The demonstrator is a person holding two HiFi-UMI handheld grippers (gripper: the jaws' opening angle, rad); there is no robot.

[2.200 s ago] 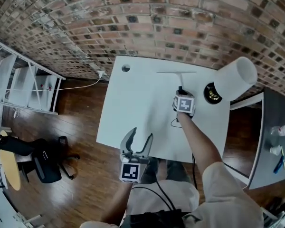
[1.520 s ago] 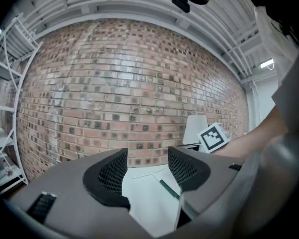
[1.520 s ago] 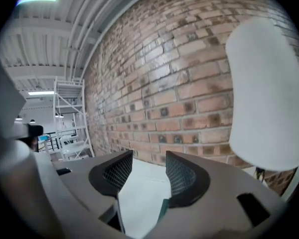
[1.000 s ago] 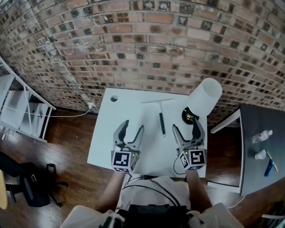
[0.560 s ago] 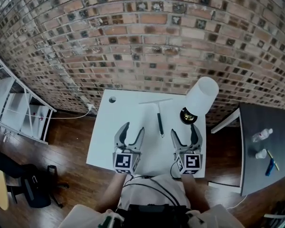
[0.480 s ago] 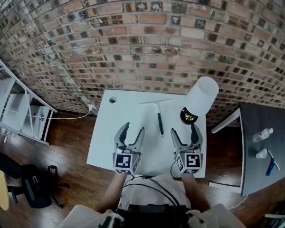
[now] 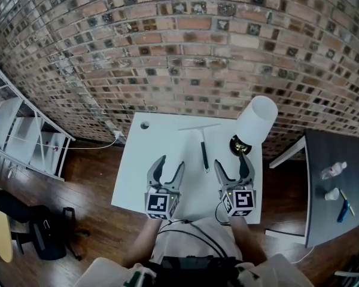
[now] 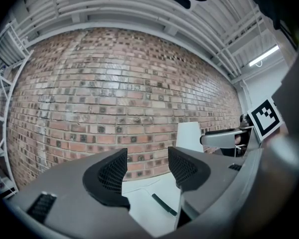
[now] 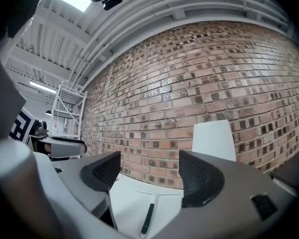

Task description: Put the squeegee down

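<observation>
The squeegee [image 7: 203, 150] lies flat on the white table [image 7: 143, 166], its dark handle pointing toward me and its thin blade [image 7: 198, 127] across the far end. Nothing holds it. In the right gripper view the squeegee [image 9: 147, 217] shows low between the jaws, and the left gripper view catches its handle [image 8: 163, 204]. My left gripper [image 7: 167, 167] hovers open over the table's near left part. My right gripper [image 7: 231, 164] is open too, near the table's front right, with nothing between its fingers.
A lamp with a white shade [image 7: 256, 118] and dark base [image 7: 237, 144] stands at the table's far right. A brick wall [image 7: 185, 52] rises behind. A grey side table [image 7: 323, 220] carries small bottles at right, and white shelving [image 7: 24, 142] stands at left.
2.2 s ago my right gripper was out at the squeegee's handle; it has since drawn back near me, open, leaving the squeegee on the table. My left gripper has risen beside it.
</observation>
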